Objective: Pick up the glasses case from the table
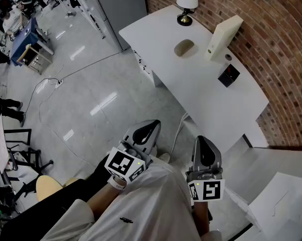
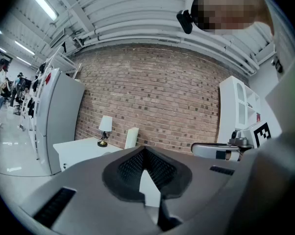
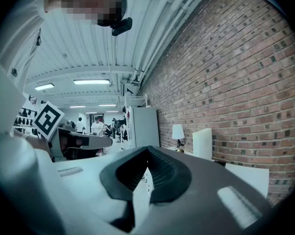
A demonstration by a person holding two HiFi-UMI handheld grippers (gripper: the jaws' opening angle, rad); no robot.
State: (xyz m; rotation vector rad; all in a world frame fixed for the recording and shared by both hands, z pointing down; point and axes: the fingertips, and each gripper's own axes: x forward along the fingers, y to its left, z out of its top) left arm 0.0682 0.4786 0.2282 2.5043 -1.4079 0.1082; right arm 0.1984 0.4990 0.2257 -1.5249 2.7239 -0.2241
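Zero progress made on the pick. Found case (image 1: pixel 184 47) lying flat on table (image 1: pixel 206 99), toward the far end, near lamp (image 1: pixel 186 1) and beside an upright cream box (image 1: pixel 223 35), touching neither. Not lifted, not touched. Spotted a small black item (image 1: pixel 228 75) further along the table, also clear of the case.

Held left gripper (image 1: pixel 150 128) and right gripper (image 1: pixel 203 144) low by the torso, over floor, well apart from the table and the case. Had left jaws pressed together at the tips, nothing between. Same on the right: closed tight, empty. Pointed both roughly toward the table. Caught lamp and box far off in both gripper views, but could not pick out the case there, too small or hidden.

Judged every step as left to do: step or reach up to the table, spread one gripper's jaws, bring them around the case, close on it, lift clear. Judged no grasp possible from this stance, too far out.
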